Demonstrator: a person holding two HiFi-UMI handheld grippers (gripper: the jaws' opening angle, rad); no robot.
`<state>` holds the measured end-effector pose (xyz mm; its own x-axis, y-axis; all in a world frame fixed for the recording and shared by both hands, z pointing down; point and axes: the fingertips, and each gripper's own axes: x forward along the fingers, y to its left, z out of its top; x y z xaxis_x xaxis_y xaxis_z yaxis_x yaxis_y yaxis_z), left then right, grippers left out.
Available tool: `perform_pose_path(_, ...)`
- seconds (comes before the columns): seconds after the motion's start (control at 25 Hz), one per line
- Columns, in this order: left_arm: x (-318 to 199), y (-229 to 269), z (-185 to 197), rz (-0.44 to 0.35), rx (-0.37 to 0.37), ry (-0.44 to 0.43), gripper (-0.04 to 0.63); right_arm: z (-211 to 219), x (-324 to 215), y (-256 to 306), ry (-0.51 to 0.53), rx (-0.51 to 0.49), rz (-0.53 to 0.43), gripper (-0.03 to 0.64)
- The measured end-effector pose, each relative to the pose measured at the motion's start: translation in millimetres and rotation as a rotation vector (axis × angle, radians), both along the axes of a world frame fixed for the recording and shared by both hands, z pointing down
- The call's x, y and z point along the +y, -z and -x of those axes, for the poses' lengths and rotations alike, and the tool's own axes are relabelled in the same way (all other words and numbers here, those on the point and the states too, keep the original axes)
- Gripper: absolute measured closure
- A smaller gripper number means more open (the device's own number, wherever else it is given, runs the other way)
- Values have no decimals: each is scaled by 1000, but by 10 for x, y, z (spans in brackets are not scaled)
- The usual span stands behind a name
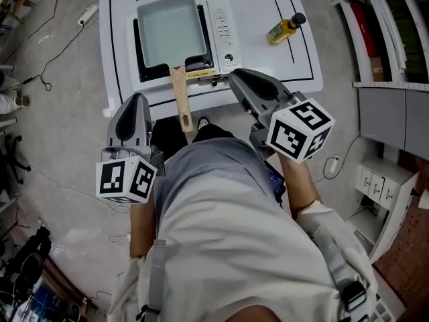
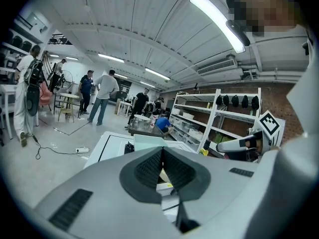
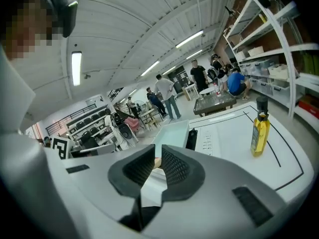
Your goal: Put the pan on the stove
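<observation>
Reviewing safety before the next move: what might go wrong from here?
The pan has its wooden handle jutting off the stove toward the person, between the left hand-held gripper and the right hand-held gripper; either one moving forward might knock it askew. The oil bottle stands upright right of the stove; a wide sweep could tip it.

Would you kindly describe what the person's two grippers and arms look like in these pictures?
Both the left gripper and right gripper have light grey, wedge-shaped plastic bodies, with dark ribbed pads lining the jaws. Each carries a white cube printed with black square markers. No cables show on them. The person wears a pale sleeve on the right arm.
</observation>
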<state>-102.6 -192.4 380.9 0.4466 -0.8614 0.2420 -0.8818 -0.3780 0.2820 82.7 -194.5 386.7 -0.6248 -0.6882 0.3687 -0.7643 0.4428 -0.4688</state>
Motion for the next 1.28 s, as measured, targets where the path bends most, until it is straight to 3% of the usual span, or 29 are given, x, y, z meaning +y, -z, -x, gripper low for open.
perform_pose_path(0.2, 56, 14, -13, -7, 7, 1, 589, -26, 68, 45, -13, 67, -56, 605)
perform_pose_path(0.64, 154, -66, -16, -5, -11, 28, 589, -39, 166, 15, -63, 271, -196, 607)
perform_pose_path(1.28, 187, 11, 92, -19, -48, 90, 589, -86, 68, -101, -80, 352, -161, 607)
